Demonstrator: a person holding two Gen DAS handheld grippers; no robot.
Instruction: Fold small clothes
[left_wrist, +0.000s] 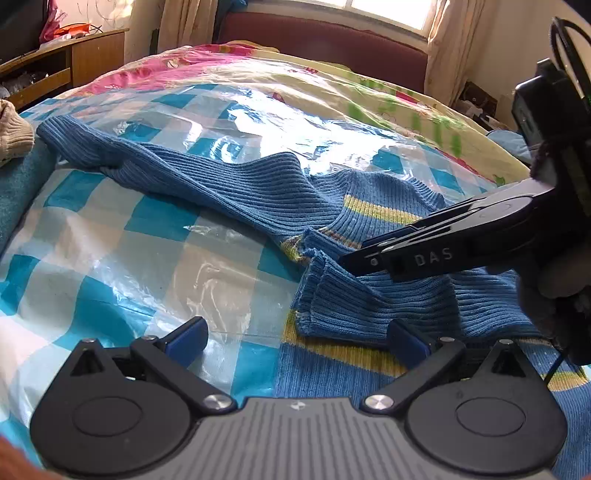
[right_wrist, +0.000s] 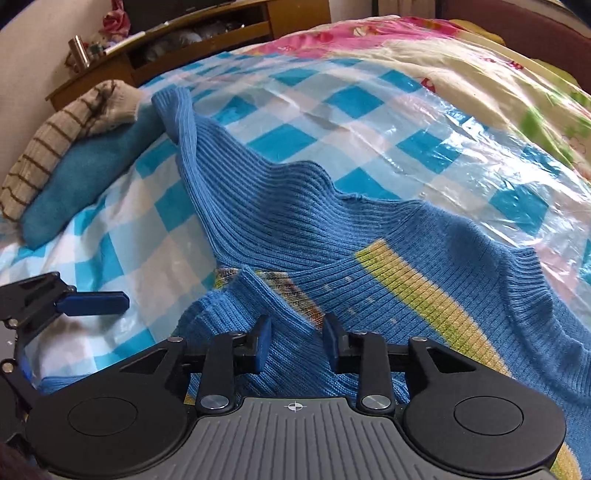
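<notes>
Here, blue sweater is spread on bed; left tongs held wide apart at sleeve cuff; right tongs parted over knit.

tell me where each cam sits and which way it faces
Left wrist: on the left gripper, low over the bed, facing the window; its open fingers straddle the sweater cuff, and the right gripper crosses in from the right.
Right wrist: on the right gripper, facing the shelf; open over the sweater, left gripper at left.
Shared: sweater, checked sheet.
</notes>
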